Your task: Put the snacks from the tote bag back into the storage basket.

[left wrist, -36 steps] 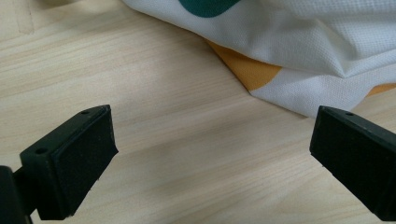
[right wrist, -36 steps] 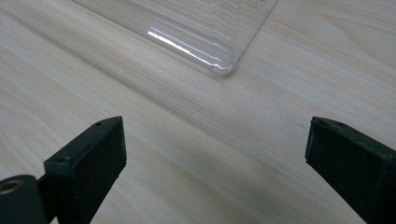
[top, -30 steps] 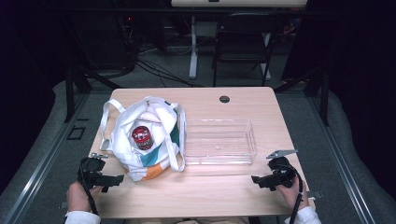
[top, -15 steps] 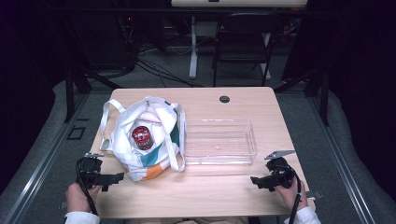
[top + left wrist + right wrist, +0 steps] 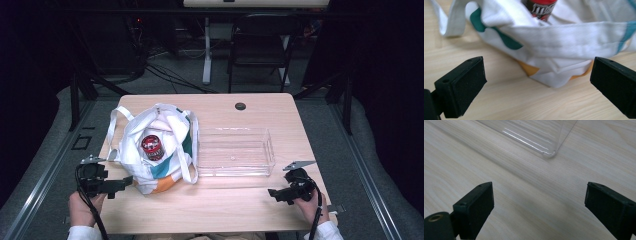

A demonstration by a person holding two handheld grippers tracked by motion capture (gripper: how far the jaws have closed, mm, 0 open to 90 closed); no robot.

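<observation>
Left tongs (image 5: 125,182): released, jaws spread wide, empty, low over the counter (image 5: 220,212), aimed at the near corner of the cloth bag (image 5: 159,150) and just short of it. Right tongs (image 5: 272,192): released, empty, near the clear tray (image 5: 235,152) lying right of the bag. A red-lidded can (image 5: 151,146) stands inside the bag.

One cloth bag (image 5: 160,150), one red-lidded can (image 5: 151,146), one clear plastic tray (image 5: 235,171), two grippers.
</observation>
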